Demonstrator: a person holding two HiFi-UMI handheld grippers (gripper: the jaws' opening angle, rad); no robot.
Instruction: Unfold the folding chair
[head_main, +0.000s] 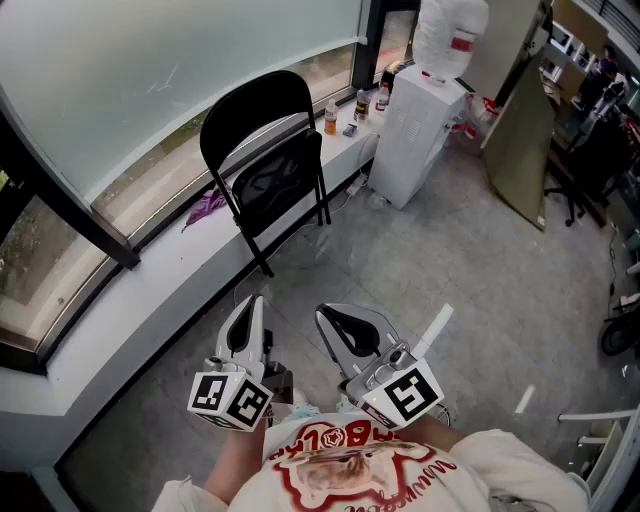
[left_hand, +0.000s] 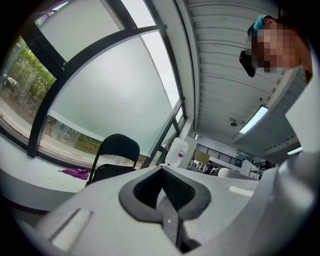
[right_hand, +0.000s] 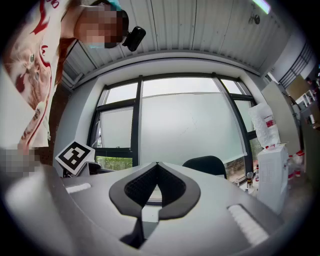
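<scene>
Standing upright, folding chair (head_main: 268, 150) is well beyond left tool (head_main: 251, 312) and right tool (head_main: 334, 320)

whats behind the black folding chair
The white window ledge and frosted window, a purple cloth lying on the ledge. The ledge stretch directly behind the chair is covered.

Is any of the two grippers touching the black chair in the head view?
No, the left gripper and the right gripper are near the person's body, with bare floor between them and the chair.
</scene>
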